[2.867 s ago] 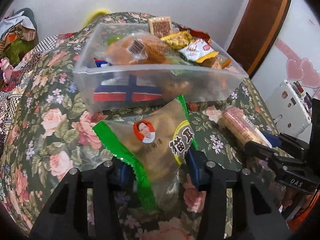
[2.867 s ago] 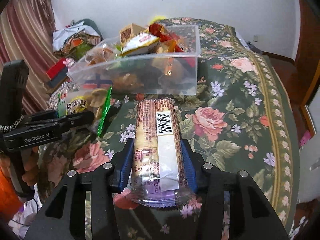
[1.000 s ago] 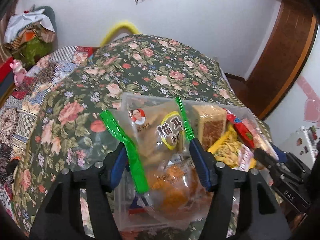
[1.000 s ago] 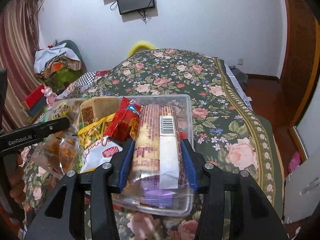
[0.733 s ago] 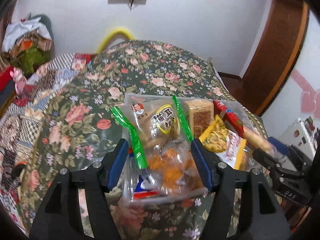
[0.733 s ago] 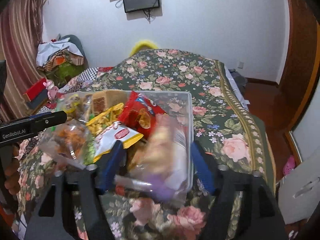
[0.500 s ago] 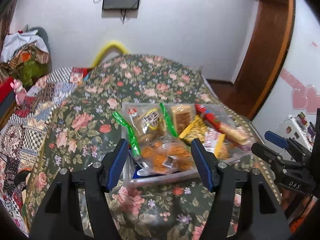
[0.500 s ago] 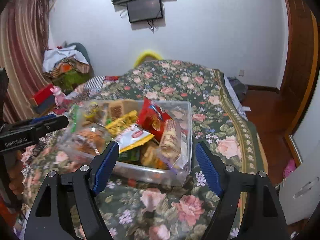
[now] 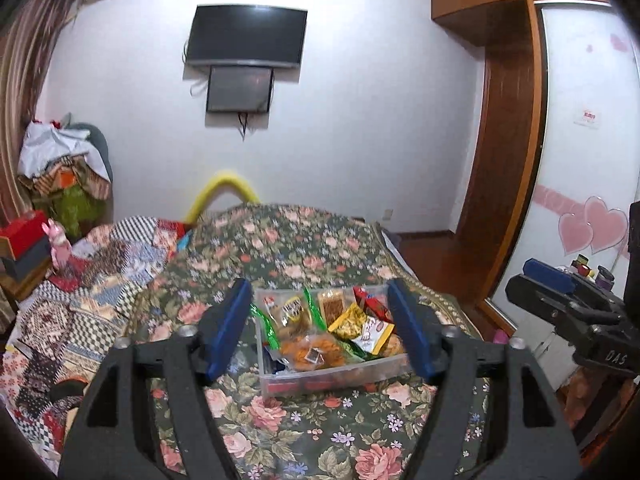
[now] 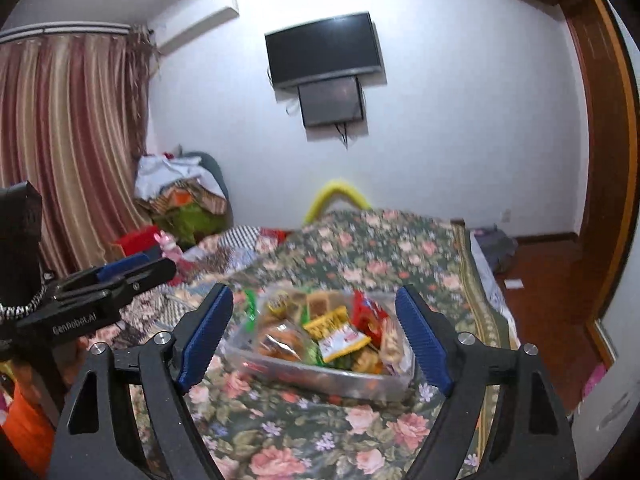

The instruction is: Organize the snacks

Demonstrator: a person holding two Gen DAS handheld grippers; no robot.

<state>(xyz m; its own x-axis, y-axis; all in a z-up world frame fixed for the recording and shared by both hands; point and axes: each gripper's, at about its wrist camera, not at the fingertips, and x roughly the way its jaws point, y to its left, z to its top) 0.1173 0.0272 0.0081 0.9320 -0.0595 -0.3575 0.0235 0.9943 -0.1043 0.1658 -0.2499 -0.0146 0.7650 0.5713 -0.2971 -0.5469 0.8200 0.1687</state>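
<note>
A clear plastic bin (image 9: 332,380) full of snack packets sits on the floral bedspread (image 9: 280,248); it also shows in the right wrist view (image 10: 320,376). Inside lie the green-edged bag (image 9: 294,312), a yellow packet (image 9: 350,318) and the long biscuit roll (image 10: 390,346) at the right side. My left gripper (image 9: 322,326) is open and empty, held back above the bed, with the bin between its blue pads. My right gripper (image 10: 316,330) is open and empty, likewise high and back from the bin.
The other gripper shows at each view's edge: the right gripper (image 9: 568,300) and the left gripper (image 10: 100,292). A patchwork quilt (image 9: 80,280) lies left of the bedspread. A clothes pile (image 9: 64,172), a wall TV (image 9: 246,36), a wooden door frame (image 9: 504,160) and striped curtains (image 10: 68,140) surround the bed.
Both grippers carried their packets over the bin, opened and let them go into it. Both have since pulled back and up, so the bin looks small and far.
</note>
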